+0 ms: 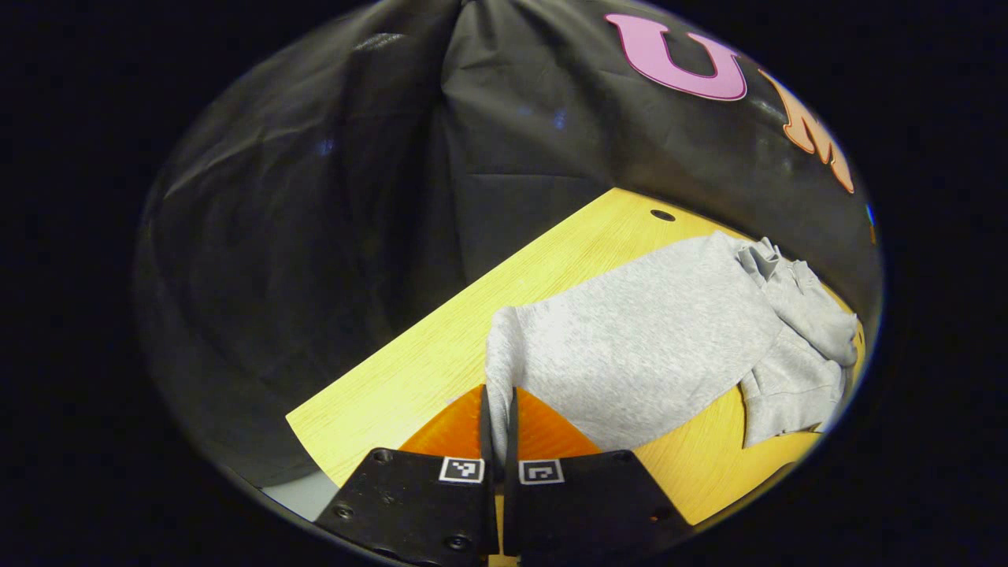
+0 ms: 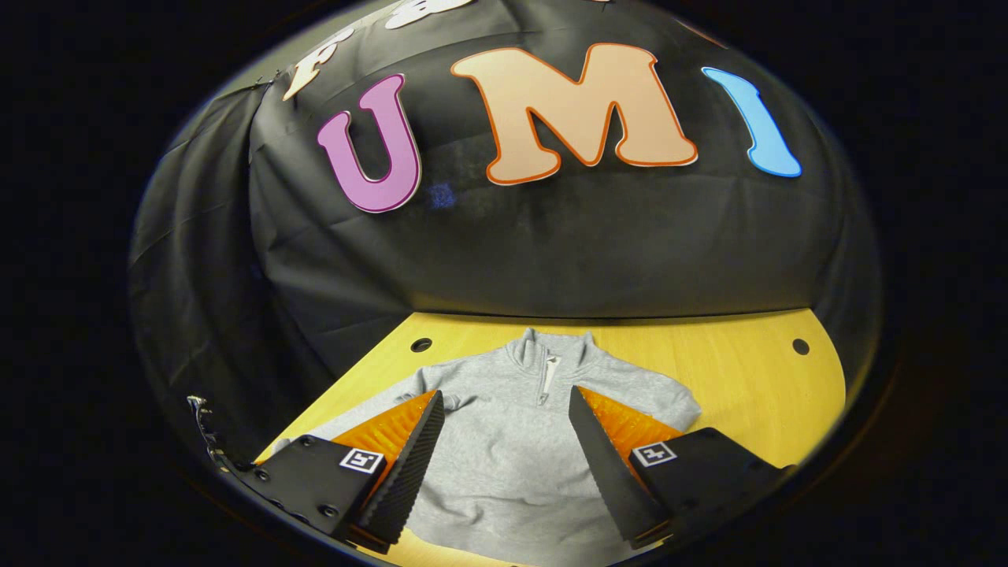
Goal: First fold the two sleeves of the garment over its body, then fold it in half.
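Jaws first: those of the left gripper [image 1: 498, 409] are pressed together, pinching a fold of grey cloth at the near corner of the sweatshirt [image 1: 646, 346], while those of the right gripper [image 2: 504, 441] stand spread wide, apart from the cloth, with the garment's chest showing between them. Under both lies the yellow wooden bench [image 1: 409, 378], whose far edge meets the black cloth wall [image 1: 354, 197]. Ahead of the left jaws the grey quarter-zip sweatshirt lies on the bench, its body flat and its far end bunched in folds. Straight beyond the right jaws sit its stand-up collar [image 2: 551, 346] and short zip [image 2: 547, 378]. Small round holes [image 2: 800, 346] mark the bench's far corners.
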Available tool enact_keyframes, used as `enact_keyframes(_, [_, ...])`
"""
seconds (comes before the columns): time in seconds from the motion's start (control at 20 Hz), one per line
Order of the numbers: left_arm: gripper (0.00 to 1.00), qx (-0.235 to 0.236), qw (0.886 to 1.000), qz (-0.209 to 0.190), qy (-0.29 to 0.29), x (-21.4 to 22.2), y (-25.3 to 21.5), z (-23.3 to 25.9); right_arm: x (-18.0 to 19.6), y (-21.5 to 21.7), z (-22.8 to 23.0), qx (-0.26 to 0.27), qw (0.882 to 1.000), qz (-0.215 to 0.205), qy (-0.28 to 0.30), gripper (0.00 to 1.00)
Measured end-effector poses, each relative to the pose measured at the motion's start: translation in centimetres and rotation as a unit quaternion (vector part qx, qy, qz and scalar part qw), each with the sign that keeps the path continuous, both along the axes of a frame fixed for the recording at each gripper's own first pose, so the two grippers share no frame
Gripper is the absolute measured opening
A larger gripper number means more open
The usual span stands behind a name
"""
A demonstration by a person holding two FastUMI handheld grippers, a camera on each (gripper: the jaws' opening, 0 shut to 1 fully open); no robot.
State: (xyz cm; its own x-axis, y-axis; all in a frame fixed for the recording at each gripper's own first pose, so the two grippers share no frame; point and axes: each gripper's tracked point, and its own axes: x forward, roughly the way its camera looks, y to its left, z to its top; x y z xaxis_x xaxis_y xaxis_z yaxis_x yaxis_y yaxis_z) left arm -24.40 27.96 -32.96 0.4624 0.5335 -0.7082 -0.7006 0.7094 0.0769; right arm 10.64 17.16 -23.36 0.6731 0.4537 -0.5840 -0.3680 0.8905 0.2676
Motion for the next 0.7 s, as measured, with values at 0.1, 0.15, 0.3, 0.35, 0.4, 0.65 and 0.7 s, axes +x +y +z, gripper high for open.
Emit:
enact_keyframes(0.1, [0.00,0.002,1.000,0.003,0.004,0.1,0.0,0.1,-0.4,-1.0,0.1,-0.001,1.000,-0.005,-0.001,0.98])
enact_keyframes(0.15, [0.00,-0.001,1.000,0.002,0.008,0.2,-0.1,0.1,-0.6,-1.4,0.3,-0.001,1.000,-0.007,-0.002,0.98])
enact_keyframes(0.3, [0.00,-0.006,1.000,0.010,0.007,0.8,0.2,1.2,-1.2,-3.0,0.7,-0.005,1.000,-0.009,-0.011,0.98])
enact_keyframes(0.35, [0.00,-0.004,1.000,0.013,0.000,1.4,0.2,1.9,-1.4,-3.6,0.9,-0.007,1.000,-0.010,-0.013,0.98])
enact_keyframes(0.4, [0.00,-0.003,1.000,0.015,-0.012,2.0,0.4,2.9,-1.7,-4.2,0.8,-0.009,1.000,-0.011,-0.012,0.98])
enact_keyframes(0.65, [0.00,0.008,0.997,0.007,-0.073,7.2,1.0,8.0,-3.2,-7.8,0.9,-0.010,1.000,-0.029,-0.005,0.98])
enact_keyframes(0.7, [0.00,0.011,0.997,0.003,-0.081,8.2,1.1,8.9,-3.4,-8.6,0.8,-0.010,0.999,-0.034,-0.004,0.98])
